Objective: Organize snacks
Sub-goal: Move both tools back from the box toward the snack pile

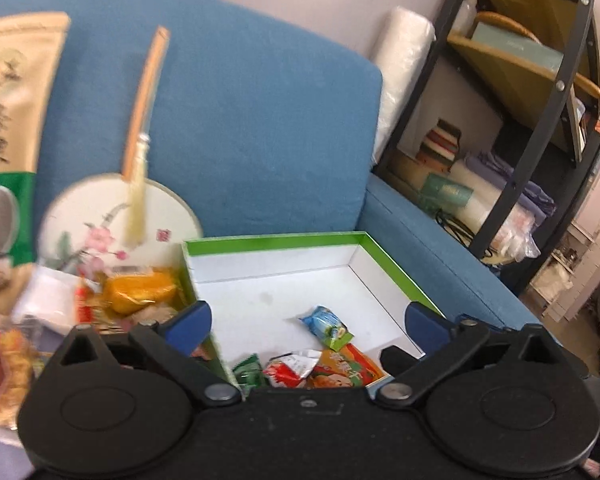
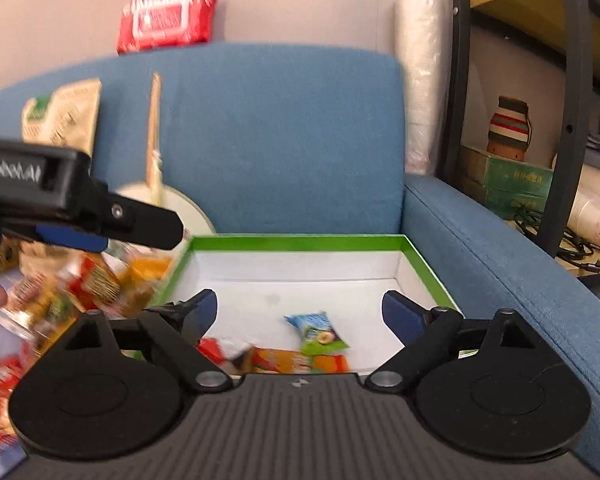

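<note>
A green-rimmed white box (image 1: 276, 240) (image 2: 296, 242) sits on a blue sofa seat. Inside near its front lie a blue-green snack packet (image 1: 327, 326) (image 2: 318, 332), an orange packet (image 1: 346, 368) (image 2: 288, 360), a red-white packet (image 1: 290, 368) and a small green packet (image 1: 250, 374). A pile of loose snacks (image 1: 136, 292) (image 2: 92, 284) lies left of the box. My left gripper (image 1: 308, 320) is open and empty above the box's front. My right gripper (image 2: 298, 310) is open and empty over the box. The left gripper also shows in the right wrist view (image 2: 100, 228), above the pile.
A round painted fan (image 1: 120, 220) with a wooden handle leans on the sofa back (image 1: 260, 120). A tall paper bag (image 1: 8, 120) stands at left. A red wipes pack (image 2: 166, 20) lies on the backrest. A black metal shelf (image 1: 540, 120) stands right of the sofa arm (image 2: 500, 248).
</note>
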Action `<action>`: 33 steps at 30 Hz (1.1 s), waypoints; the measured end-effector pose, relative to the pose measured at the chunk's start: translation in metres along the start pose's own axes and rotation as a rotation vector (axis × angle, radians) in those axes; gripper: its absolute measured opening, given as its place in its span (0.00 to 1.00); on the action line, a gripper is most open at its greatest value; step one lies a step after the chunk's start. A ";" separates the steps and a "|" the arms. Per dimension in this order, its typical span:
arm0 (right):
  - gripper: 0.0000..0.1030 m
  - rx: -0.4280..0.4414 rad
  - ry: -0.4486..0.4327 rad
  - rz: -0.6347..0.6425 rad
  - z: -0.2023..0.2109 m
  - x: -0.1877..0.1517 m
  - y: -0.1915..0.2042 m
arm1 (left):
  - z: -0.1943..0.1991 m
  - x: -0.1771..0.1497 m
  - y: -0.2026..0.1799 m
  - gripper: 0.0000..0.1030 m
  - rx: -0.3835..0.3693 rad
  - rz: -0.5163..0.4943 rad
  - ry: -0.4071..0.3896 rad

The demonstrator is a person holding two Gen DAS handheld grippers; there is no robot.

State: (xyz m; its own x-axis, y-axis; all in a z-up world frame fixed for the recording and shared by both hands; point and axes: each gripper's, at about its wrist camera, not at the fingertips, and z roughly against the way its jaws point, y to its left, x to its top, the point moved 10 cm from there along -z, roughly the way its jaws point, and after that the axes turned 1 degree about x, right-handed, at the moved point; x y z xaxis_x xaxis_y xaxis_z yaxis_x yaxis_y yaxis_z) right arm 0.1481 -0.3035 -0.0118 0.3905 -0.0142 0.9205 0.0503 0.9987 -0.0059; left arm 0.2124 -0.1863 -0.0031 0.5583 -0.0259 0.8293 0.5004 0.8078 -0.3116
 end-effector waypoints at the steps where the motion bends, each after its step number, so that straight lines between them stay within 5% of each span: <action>1: 1.00 0.013 -0.004 -0.003 0.004 0.001 0.005 | 0.010 0.000 0.003 1.00 0.002 -0.001 -0.015; 8: 1.00 0.149 -0.009 0.004 0.033 -0.006 0.057 | 0.081 -0.017 0.048 1.00 0.108 0.047 -0.064; 15: 1.00 0.221 0.026 0.021 0.045 -0.021 0.103 | 0.112 -0.049 0.096 1.00 0.106 -0.014 -0.035; 26: 1.00 0.147 0.005 -0.054 0.049 -0.013 0.113 | 0.058 -0.018 0.100 1.00 -0.172 -0.119 0.008; 33: 1.00 0.101 -0.032 -0.130 0.042 -0.005 0.111 | 0.017 -0.013 0.114 1.00 -0.283 -0.161 0.004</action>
State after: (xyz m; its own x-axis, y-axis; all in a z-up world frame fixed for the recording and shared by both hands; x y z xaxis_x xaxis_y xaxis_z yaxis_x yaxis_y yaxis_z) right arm 0.1134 -0.1902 -0.0005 0.3572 -0.1437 0.9229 0.0048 0.9884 0.1521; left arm 0.2511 -0.0841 -0.0414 0.4593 -0.1426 0.8768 0.7461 0.5975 -0.2937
